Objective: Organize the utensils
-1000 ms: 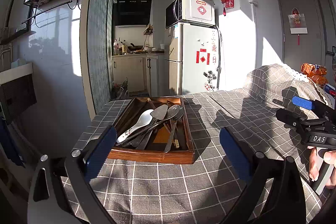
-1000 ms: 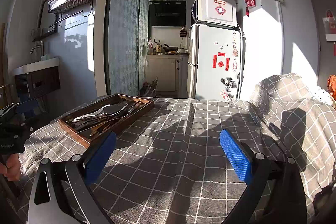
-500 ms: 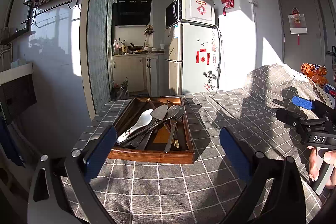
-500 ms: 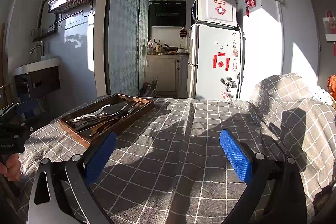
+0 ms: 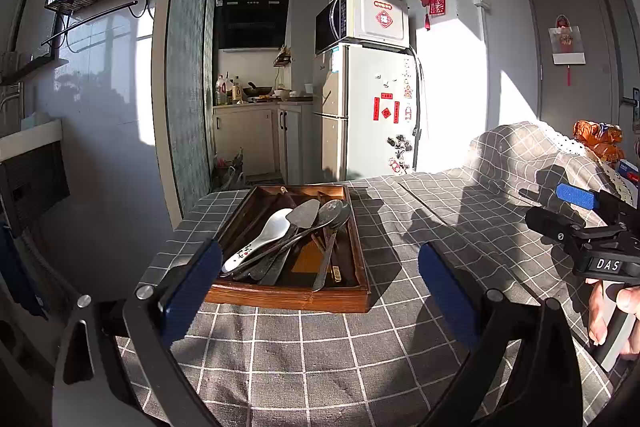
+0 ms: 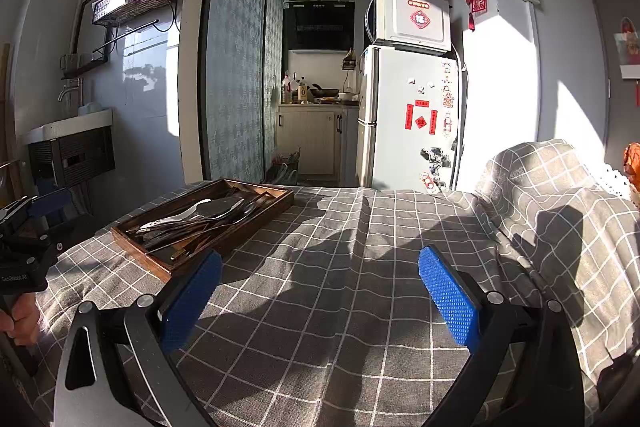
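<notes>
A brown wooden tray (image 5: 288, 297) with dividers sits on the grey checked tablecloth (image 5: 320, 355). Piled loosely across it lie a white ceramic spoon (image 5: 266, 237), a dark spatula (image 5: 298, 219), a dark ladle spoon (image 5: 334, 213) and other dark utensils. My left gripper (image 5: 320, 279) is open and empty, just in front of the tray's near rim. My right gripper (image 6: 320, 291) is open and empty over bare cloth; the tray (image 6: 168, 265) is to its left. The right gripper also shows in the left wrist view (image 5: 576, 211), well right of the tray.
The cloth rises over a draped hump (image 6: 560, 195) at the right. The table's far edge is just behind the tray. A fridge (image 5: 372, 115) and kitchen counter stand beyond. An orange packet (image 5: 598, 143) lies far right.
</notes>
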